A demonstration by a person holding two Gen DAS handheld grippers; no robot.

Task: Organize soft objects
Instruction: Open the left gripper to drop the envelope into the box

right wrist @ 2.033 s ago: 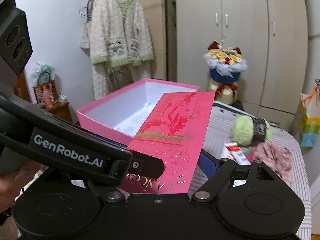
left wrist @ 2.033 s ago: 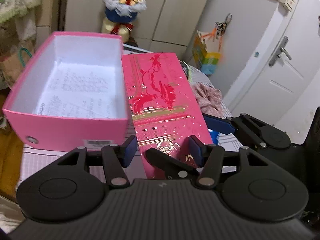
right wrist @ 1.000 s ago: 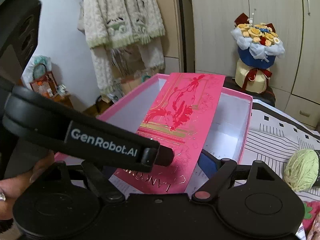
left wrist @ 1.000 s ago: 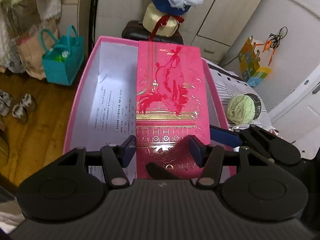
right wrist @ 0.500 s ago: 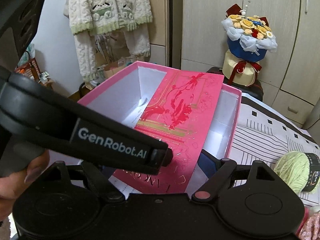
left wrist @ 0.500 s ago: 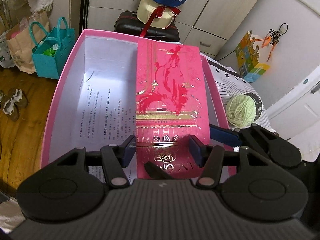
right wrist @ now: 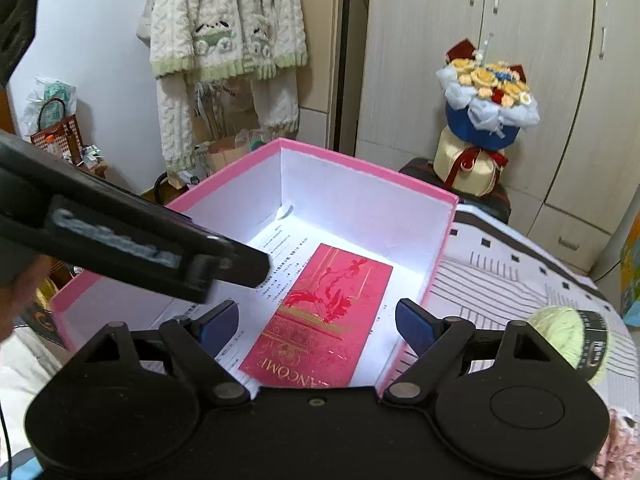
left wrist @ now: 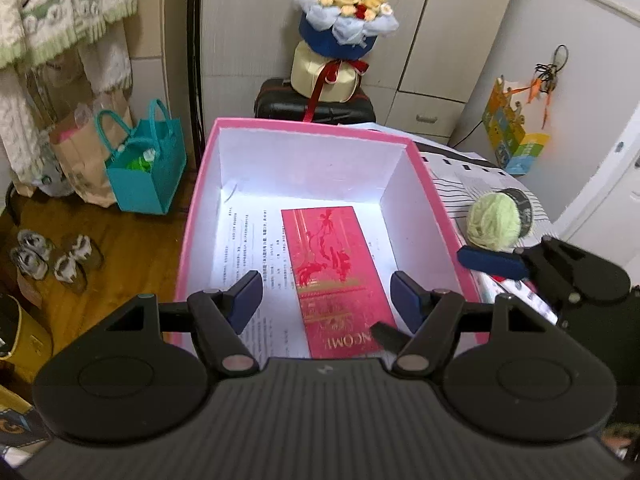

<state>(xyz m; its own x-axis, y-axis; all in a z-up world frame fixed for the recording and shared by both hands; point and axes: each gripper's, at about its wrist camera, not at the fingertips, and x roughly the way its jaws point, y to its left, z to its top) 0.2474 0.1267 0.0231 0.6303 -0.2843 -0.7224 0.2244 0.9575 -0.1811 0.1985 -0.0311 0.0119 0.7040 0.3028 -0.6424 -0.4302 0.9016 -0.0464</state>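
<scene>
Released half a second ago, the red envelope (left wrist: pixel 332 276) has dropped from between the grippers and now lies flat on the printed paper (left wrist: pixel 256 248) at the bottom of the pink box (left wrist: pixel 192 216). Both the left gripper (left wrist: pixel 326 294) and the right gripper (right wrist: pixel 316 322) hang over it with fingers spread wide, holding nothing. A green yarn ball (left wrist: pixel 494 220) sits on the striped cloth (right wrist: pixel 500 264) just beside the box.

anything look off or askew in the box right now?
Slightly. The red Lancôme packet lies flat inside the pink box on a printed sheet, angled rather than square to the walls. Both grippers, left and right, are open above it. No damage visible.
</scene>
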